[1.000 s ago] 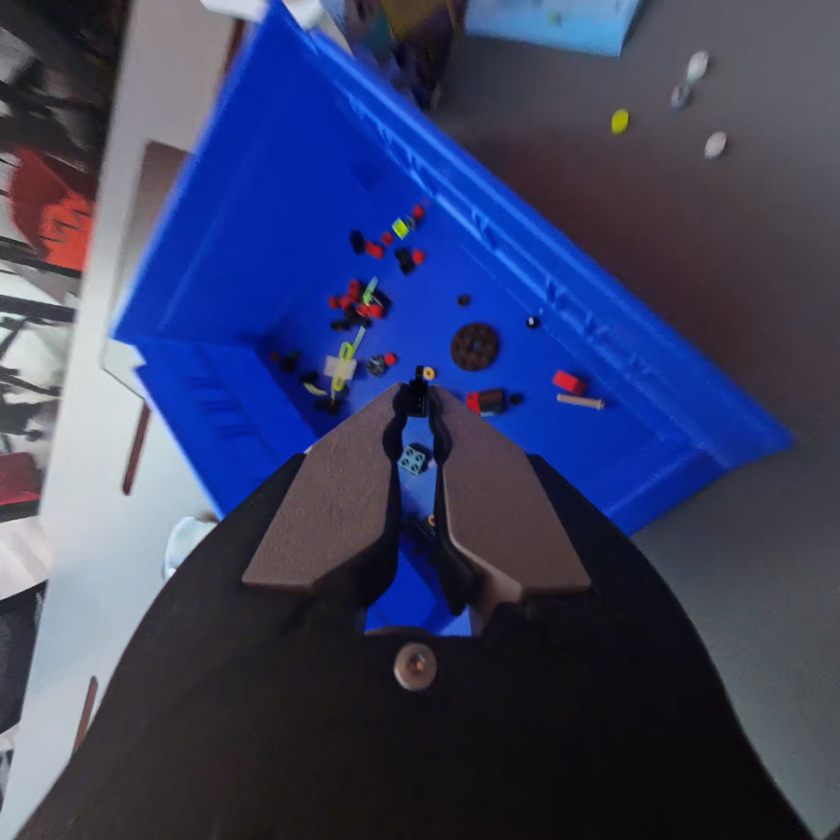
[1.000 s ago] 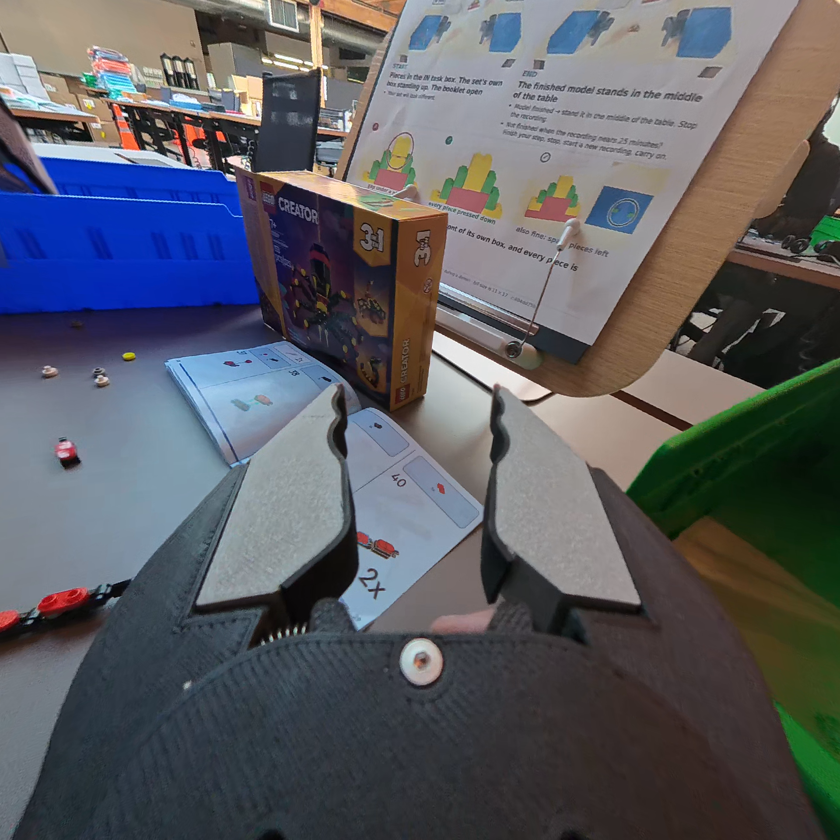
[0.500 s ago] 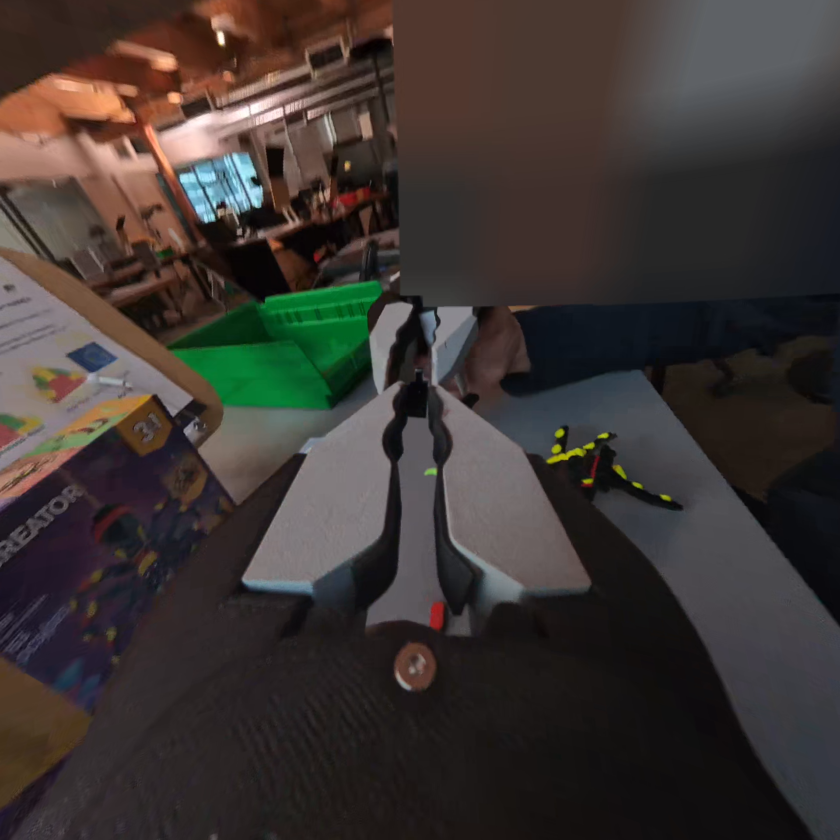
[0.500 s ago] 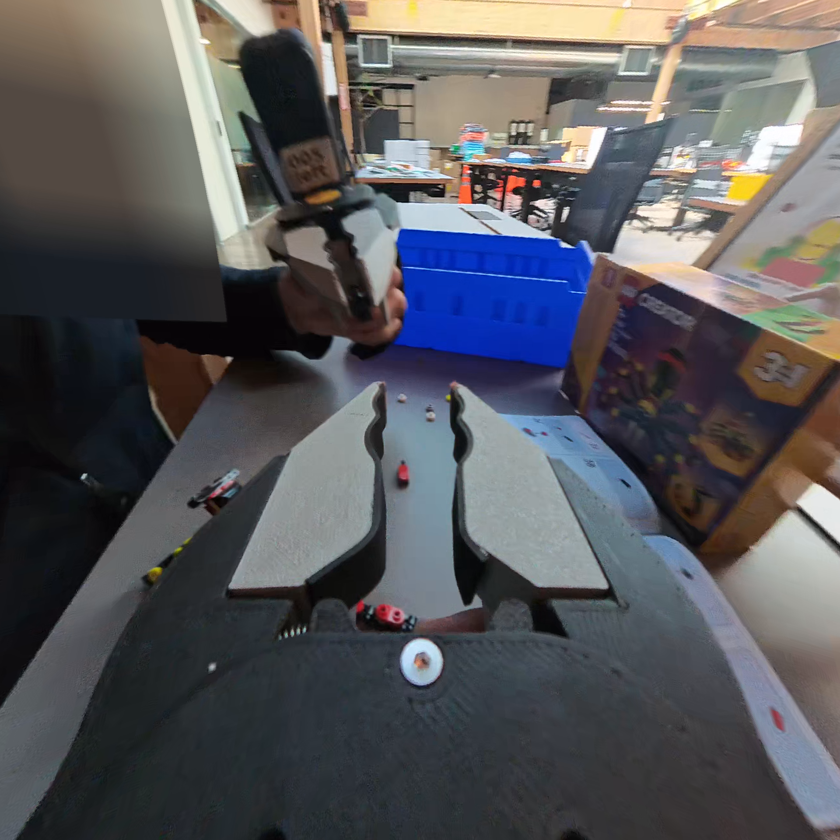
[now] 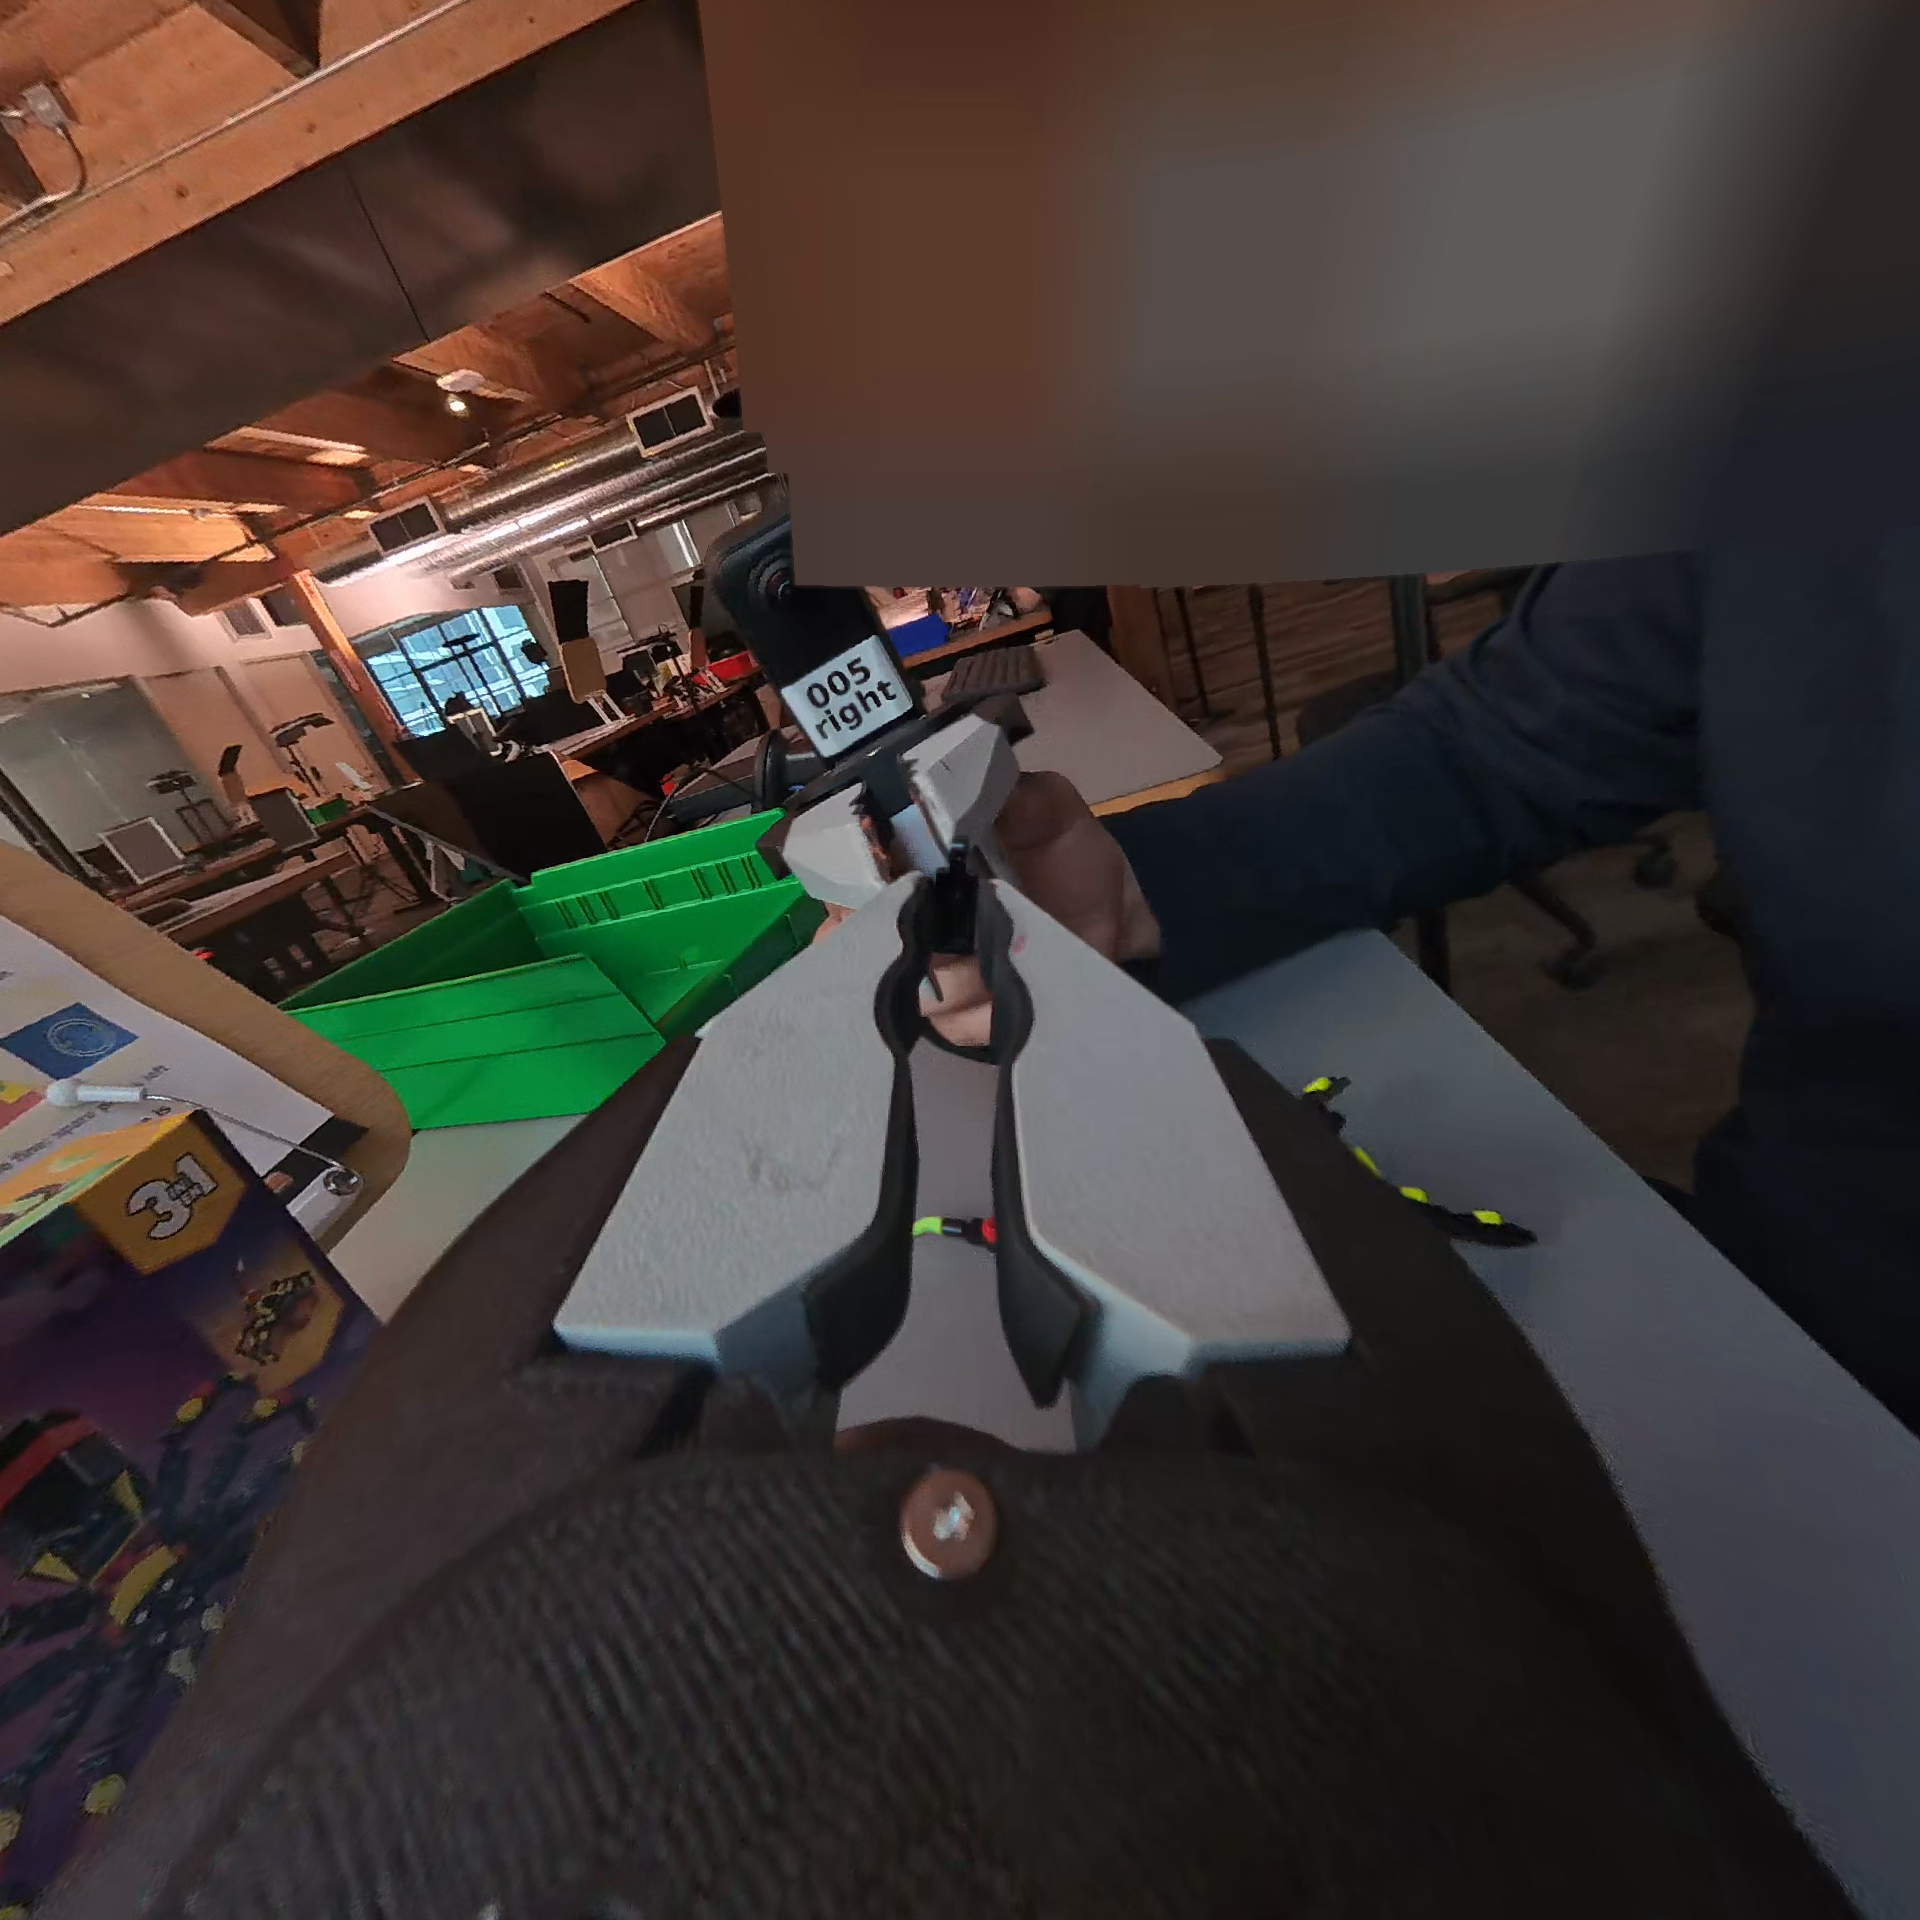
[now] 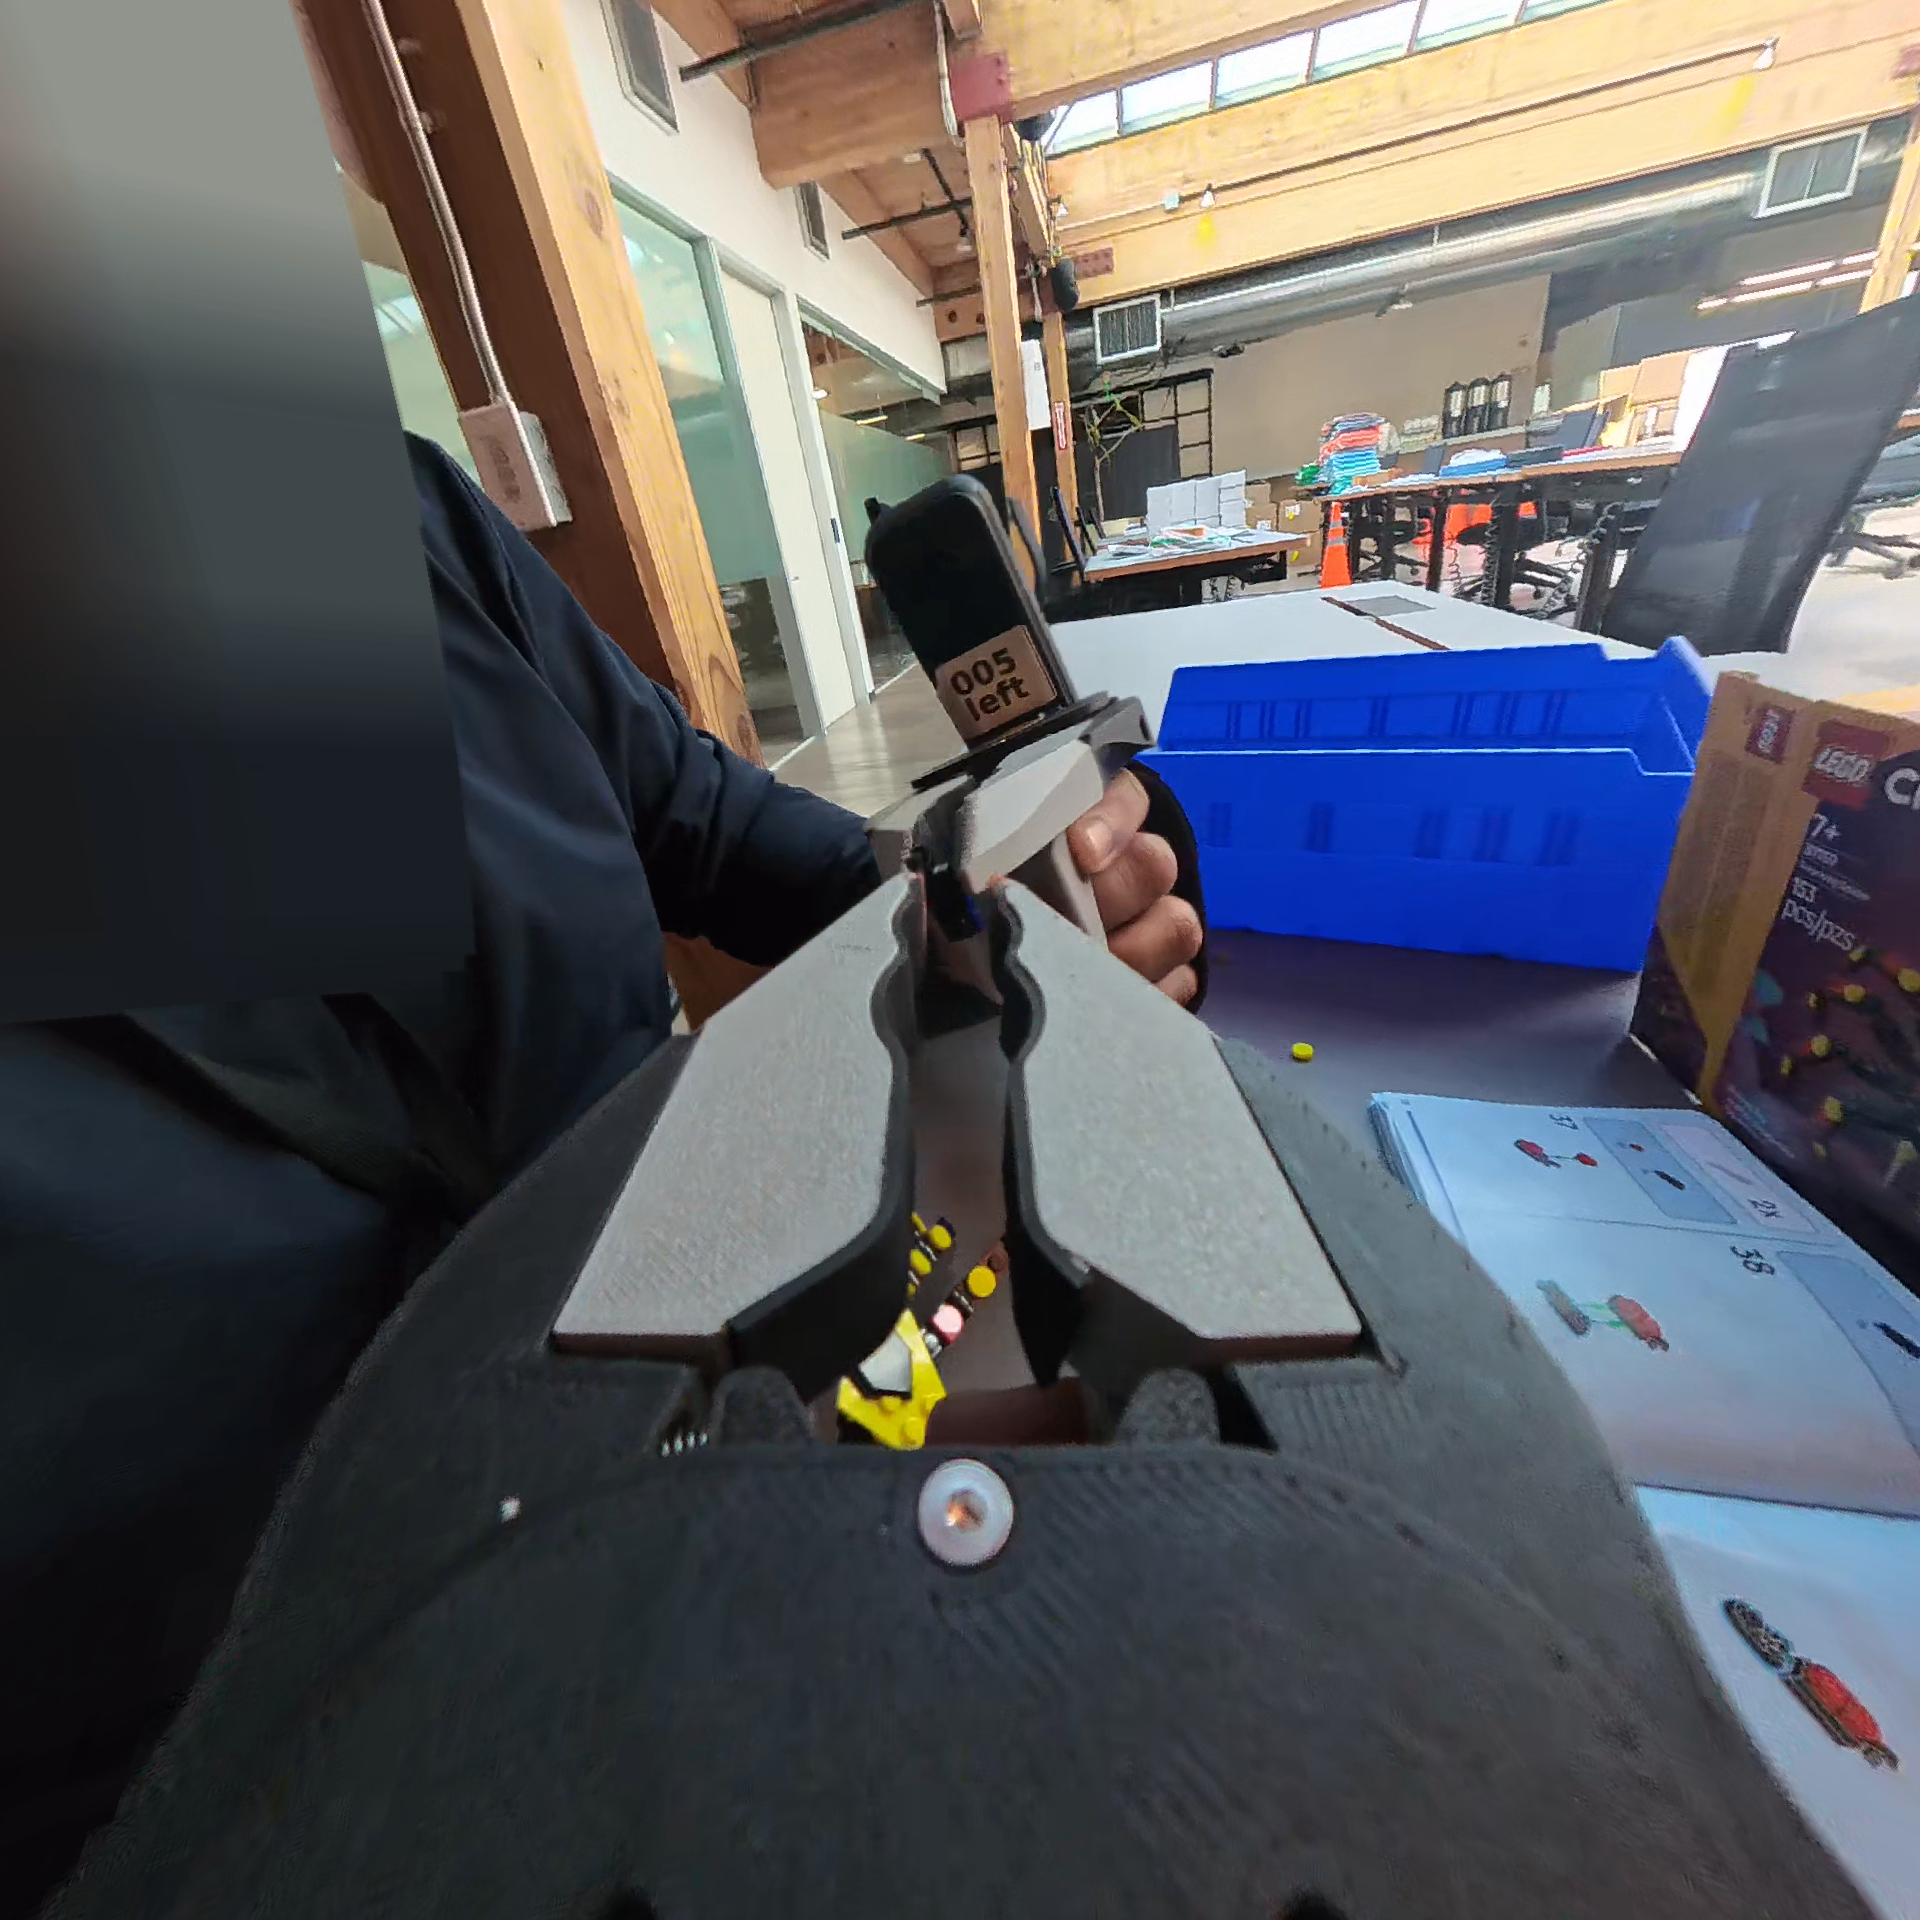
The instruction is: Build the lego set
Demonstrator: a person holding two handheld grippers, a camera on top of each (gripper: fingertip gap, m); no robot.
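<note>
Small black piece [image 5: 952, 914] in left hand-held gripper [image 5: 954, 902] tips: shape unclear. Lego box [image 6: 1808, 925] cut off by edge.

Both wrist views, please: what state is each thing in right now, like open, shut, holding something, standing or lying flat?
Left gripper: shut on a small black piece, held up in the air.
Right gripper: fingers a narrow gap apart, nothing between them; facing the left one.
Blue bin: upright on the table.
Green bin: on the table, tilted open.
Set box: standing upright.
Instruction booklet: lying open, flat.
Black and yellow build: lying on the table, unheld.
</note>
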